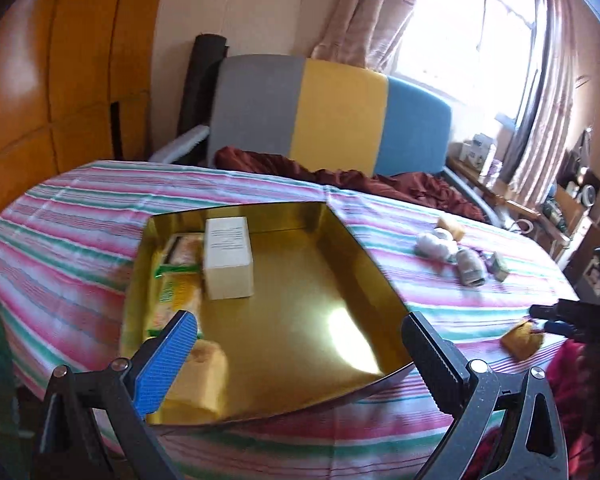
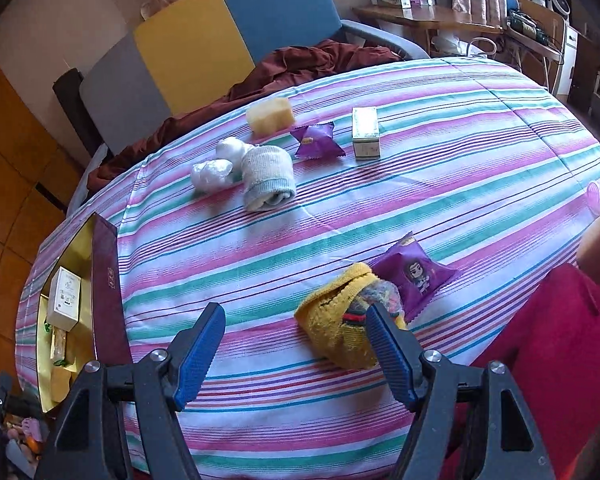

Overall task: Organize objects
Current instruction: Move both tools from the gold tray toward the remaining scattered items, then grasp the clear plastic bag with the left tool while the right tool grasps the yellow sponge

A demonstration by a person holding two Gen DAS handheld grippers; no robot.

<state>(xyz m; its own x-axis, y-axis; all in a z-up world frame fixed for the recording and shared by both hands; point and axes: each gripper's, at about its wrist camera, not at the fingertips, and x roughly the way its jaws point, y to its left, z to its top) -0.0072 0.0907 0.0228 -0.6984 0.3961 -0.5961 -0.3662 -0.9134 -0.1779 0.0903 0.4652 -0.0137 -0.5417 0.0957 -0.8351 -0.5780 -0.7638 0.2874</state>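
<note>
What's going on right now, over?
Left gripper open over gold box. Right gripper open, closing in on yellow sock. Purple snack packet right beside sock. Nothing blocking.

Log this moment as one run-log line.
left tool: open, over gold box | right tool: open, at yellow knit pouch | in box: white carton, snack packets

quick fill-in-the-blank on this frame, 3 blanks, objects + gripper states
1. The white carton lies inside the ____-lined box.
2. Both the left gripper and the right gripper have their jaws ____.
3. The knitted pouch nearest the right gripper is ____ in colour.

Missing words: gold; open; yellow
</note>
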